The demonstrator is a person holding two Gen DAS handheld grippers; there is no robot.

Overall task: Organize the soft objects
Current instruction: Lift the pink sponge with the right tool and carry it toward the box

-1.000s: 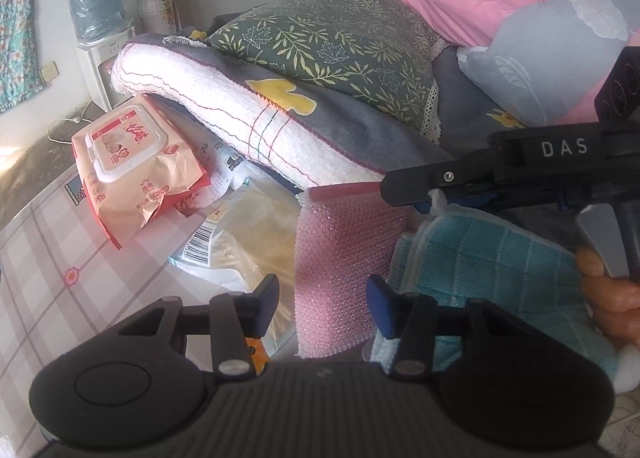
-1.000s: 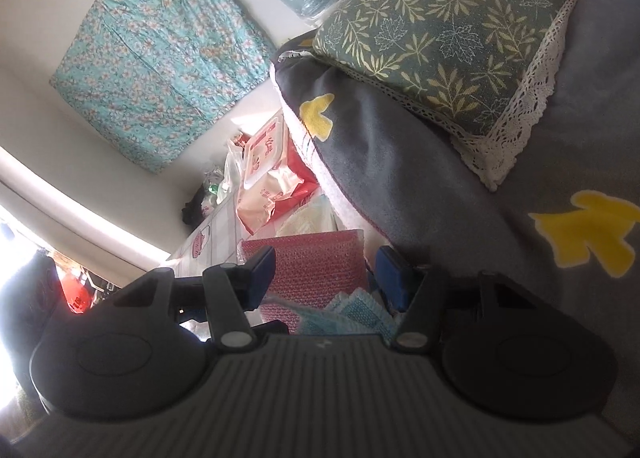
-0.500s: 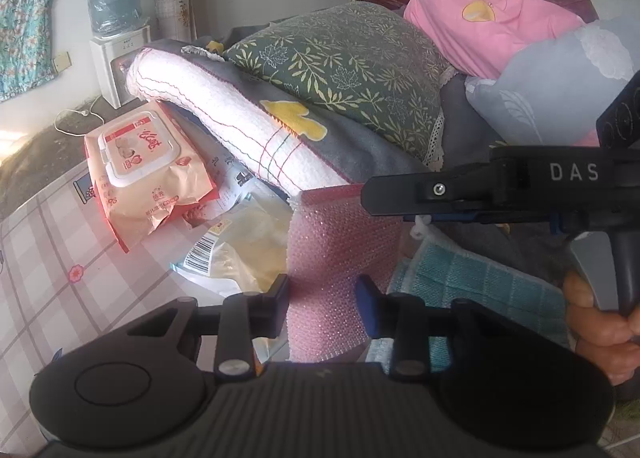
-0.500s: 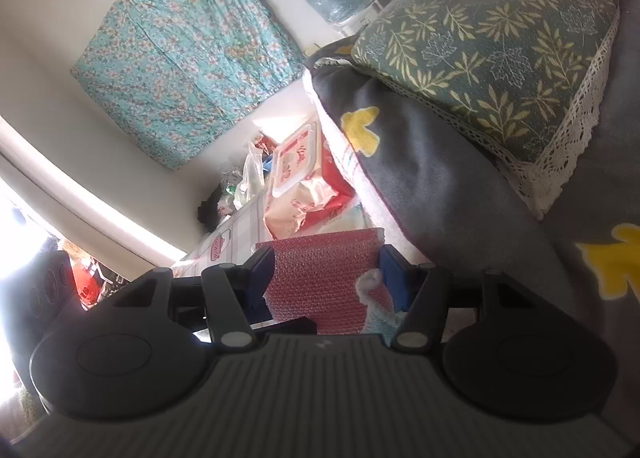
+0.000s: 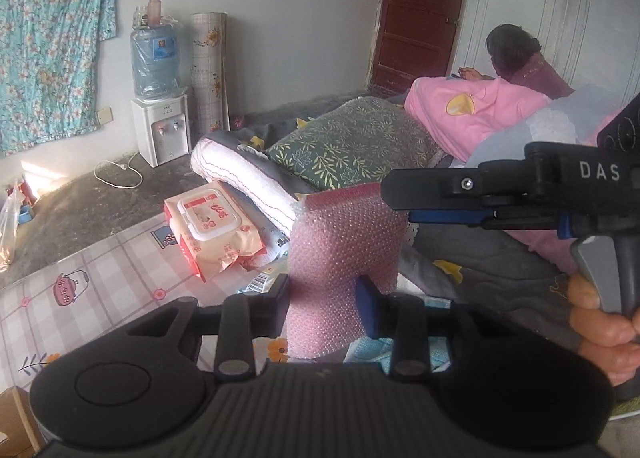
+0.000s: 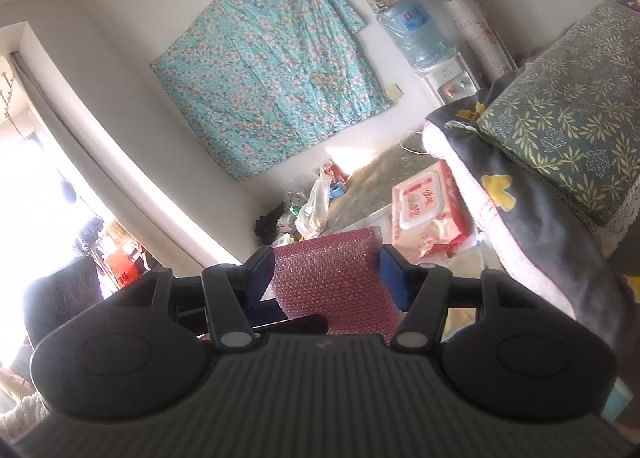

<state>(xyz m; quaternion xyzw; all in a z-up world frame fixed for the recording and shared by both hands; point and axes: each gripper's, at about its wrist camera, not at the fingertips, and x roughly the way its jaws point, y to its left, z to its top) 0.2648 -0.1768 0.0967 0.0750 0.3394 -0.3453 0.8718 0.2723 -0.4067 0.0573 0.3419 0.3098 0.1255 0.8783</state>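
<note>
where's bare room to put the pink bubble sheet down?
Free: the checked mat, left of the wipes pack, out to the dark floor. Crowded: packets and papers between the wipes pack and the folded quilt; bedding piled right of that. Both grippers, left and right, grip the pink bubble sheet.

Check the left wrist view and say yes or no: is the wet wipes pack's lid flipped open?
No, the white lid on the wet wipes pack lies flat and closed.
</note>
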